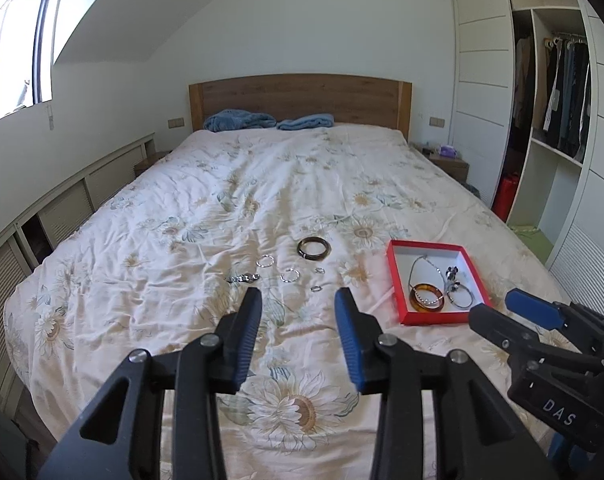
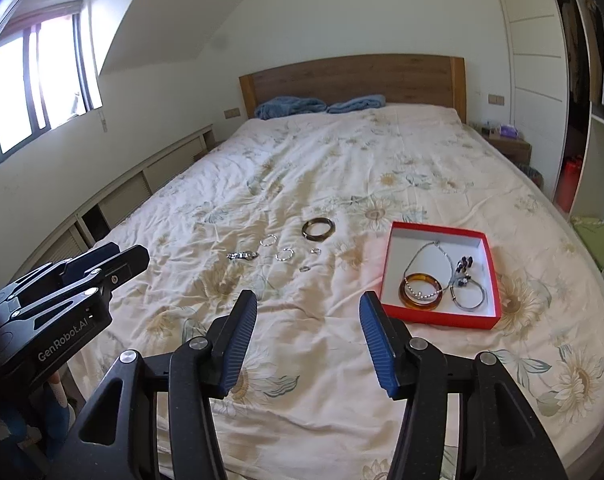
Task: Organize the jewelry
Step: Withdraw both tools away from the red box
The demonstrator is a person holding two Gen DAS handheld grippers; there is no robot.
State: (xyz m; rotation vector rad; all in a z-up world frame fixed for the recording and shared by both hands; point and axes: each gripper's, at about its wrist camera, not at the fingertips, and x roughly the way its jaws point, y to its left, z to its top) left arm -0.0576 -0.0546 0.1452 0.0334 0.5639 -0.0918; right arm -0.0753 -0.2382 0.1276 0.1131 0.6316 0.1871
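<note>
Both grippers [image 1: 298, 300] [image 2: 308, 306] released, empty, red box [image 2: 386, 276] holding amber bangle [image 2: 420, 292], necklace [image 2: 430, 254]

I face a wide bed [image 1: 262, 184] under a floral quilt, its wooden headboard [image 1: 300, 98] against a white wall. Daylight comes through the window [image 2: 34, 88] on my left; an open wardrobe [image 1: 554, 92] stands on my right.
</note>
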